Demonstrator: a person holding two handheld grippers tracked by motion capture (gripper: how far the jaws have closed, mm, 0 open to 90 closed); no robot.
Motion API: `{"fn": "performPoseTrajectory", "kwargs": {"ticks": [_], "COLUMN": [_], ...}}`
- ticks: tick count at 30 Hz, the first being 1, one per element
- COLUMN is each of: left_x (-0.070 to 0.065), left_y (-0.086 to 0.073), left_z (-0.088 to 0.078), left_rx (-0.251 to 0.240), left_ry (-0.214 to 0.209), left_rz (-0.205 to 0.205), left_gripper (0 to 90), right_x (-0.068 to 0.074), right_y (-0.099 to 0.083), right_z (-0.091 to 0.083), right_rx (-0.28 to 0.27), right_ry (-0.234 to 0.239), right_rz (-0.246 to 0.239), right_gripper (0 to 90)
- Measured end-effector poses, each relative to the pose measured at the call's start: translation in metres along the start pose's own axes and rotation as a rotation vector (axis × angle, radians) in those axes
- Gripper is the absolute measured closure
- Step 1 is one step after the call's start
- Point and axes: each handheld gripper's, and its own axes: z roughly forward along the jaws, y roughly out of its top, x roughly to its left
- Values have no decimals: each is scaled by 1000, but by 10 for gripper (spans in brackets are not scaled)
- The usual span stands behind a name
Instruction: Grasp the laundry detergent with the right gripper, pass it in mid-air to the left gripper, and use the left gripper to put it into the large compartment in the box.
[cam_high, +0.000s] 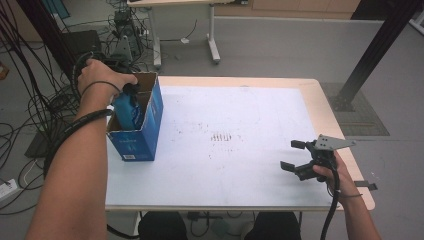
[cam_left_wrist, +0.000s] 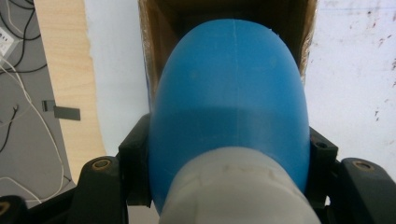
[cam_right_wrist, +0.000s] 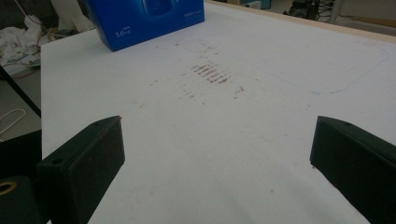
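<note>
At the lower right of the high view, the right claw rests low over the white worktop, its jaws spread wide with nothing between them. Mid-frame, the sheet carries a patch of reddish-brown marks. Farther off, at the upper left, the left claw pinches a blue bottle just below its white cap. The bottle hangs upright, partly inside an open blue cardboard box near the worktop's left edge.
</note>
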Motion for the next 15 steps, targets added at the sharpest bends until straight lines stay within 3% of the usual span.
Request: {"fn": "performPoseTrajectory", "kwargs": {"ticks": [15], "left_x": [2], "left_y": [0], "left_z": [21], "left_rx": [13], "left_ry": [-13], "left_rz": [1], "left_gripper": [376], "right_x": [1], "right_y": [1], "right_z": [3], "right_rx": [3], "right_ry": [4], "right_rz": [1], "right_gripper": [30]}}
